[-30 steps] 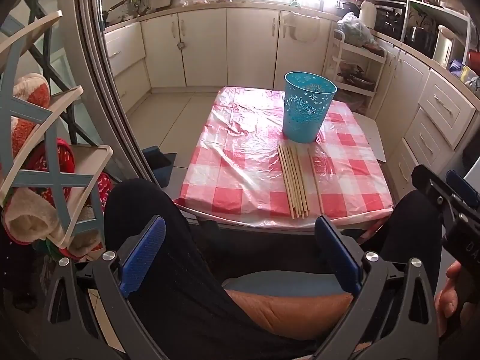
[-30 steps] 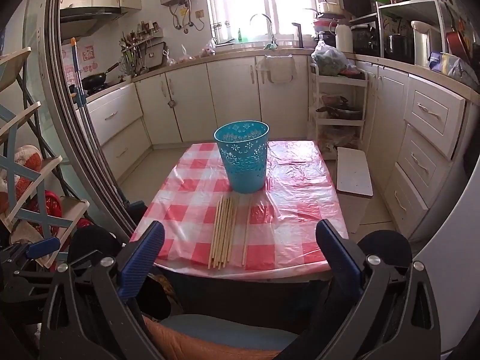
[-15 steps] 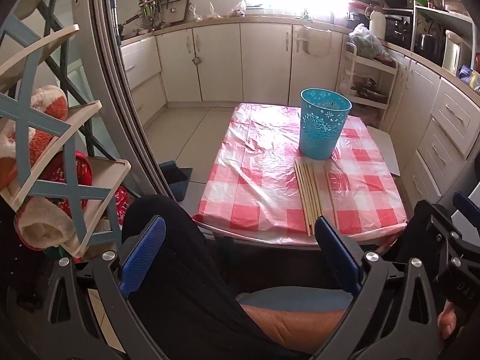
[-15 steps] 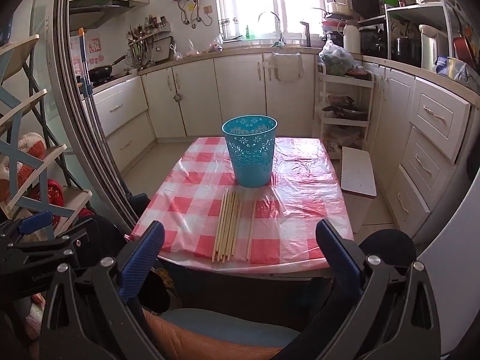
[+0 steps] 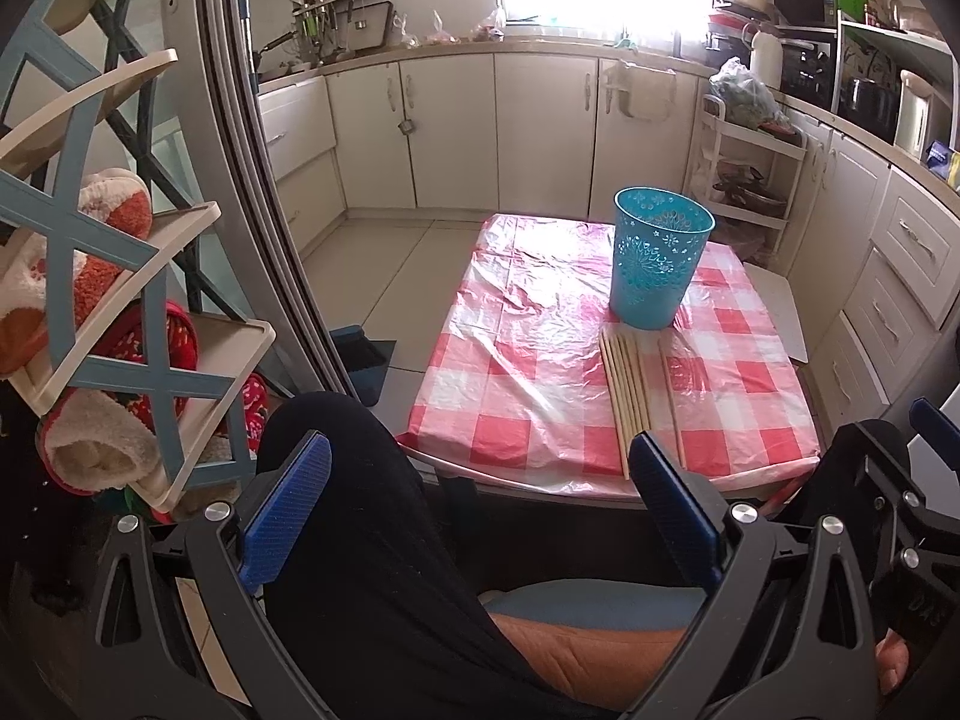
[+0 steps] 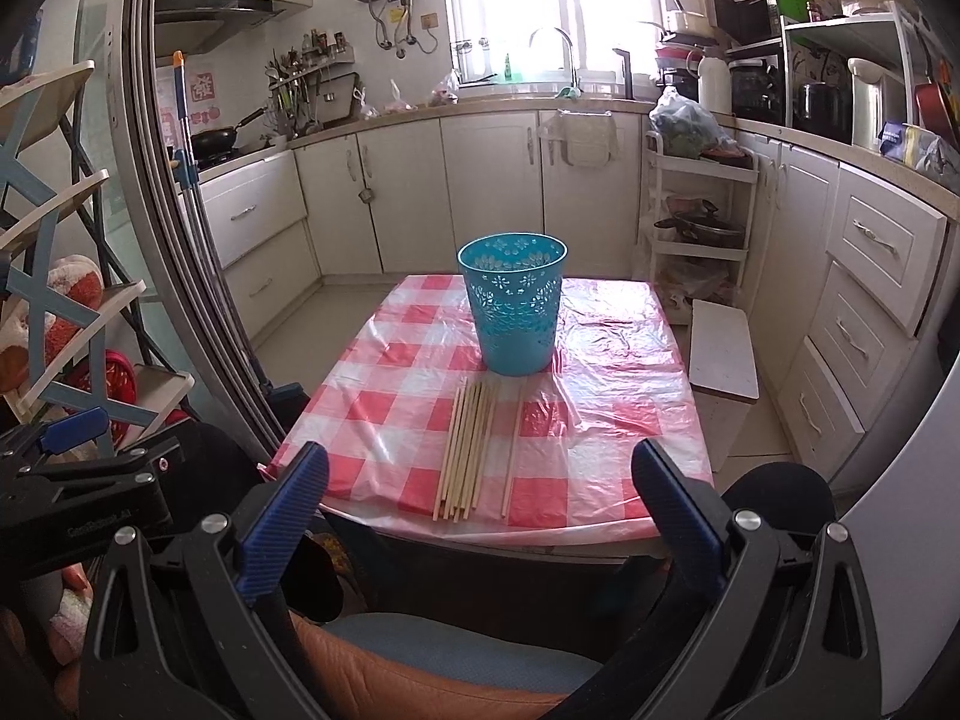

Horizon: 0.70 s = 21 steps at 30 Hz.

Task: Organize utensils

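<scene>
Several wooden chopsticks (image 6: 467,450) lie side by side on the red-checked tablecloth (image 6: 390,420), with one more chopstick (image 6: 515,450) a little to their right. A perforated teal bin (image 6: 513,302) stands upright just behind them. The left wrist view shows the same chopsticks (image 5: 627,393) and bin (image 5: 659,265). My left gripper (image 5: 477,507) is open and empty, held low over my lap, short of the table's near edge. My right gripper (image 6: 477,516) is open and empty, also short of the near edge.
The small table (image 6: 540,531) stands in a kitchen with cream cabinets (image 6: 492,192) behind and drawers (image 6: 870,300) at right. A shelf rack with slippers (image 5: 108,330) stands at left. A white stool (image 6: 720,354) sits right of the table. My legs are below both grippers.
Both grippers have risen and tilted up a little, so the table and bin sit lower in view. Both stay open. The chopsticks and bin have not moved.
</scene>
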Each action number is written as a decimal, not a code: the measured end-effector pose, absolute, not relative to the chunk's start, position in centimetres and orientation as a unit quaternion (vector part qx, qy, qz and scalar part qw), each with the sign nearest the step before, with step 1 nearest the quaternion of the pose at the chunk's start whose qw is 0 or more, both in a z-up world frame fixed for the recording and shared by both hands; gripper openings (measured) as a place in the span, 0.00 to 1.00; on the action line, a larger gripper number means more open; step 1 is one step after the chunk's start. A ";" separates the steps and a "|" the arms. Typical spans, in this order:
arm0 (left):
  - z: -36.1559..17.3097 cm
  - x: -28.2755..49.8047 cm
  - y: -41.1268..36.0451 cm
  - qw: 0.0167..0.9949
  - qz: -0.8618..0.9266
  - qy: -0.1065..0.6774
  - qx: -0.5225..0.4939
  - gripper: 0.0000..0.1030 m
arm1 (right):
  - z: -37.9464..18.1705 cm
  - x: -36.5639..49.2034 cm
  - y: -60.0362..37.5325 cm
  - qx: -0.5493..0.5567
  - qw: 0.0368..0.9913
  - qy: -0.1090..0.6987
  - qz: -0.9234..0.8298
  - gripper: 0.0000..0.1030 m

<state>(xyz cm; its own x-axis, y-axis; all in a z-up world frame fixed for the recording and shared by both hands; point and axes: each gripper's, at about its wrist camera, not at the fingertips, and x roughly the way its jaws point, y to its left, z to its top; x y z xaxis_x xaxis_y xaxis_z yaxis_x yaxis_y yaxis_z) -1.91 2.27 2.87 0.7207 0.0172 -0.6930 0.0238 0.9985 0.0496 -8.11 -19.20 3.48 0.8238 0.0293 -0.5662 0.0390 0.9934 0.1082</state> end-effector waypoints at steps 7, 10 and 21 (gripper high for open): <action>2.9 -2.0 2.2 0.927 -0.002 0.373 0.028 0.93 | 3.5 -8.2 -19.0 0.056 0.954 0.295 0.004 0.94; 2.9 -2.0 2.2 0.927 -0.002 0.373 0.028 0.93 | 3.5 -8.2 -19.0 0.056 0.954 0.294 0.004 0.94; 2.9 -2.1 2.0 0.928 -0.001 0.372 0.029 0.93 | 3.5 -8.1 -18.8 0.057 0.954 0.293 0.008 0.94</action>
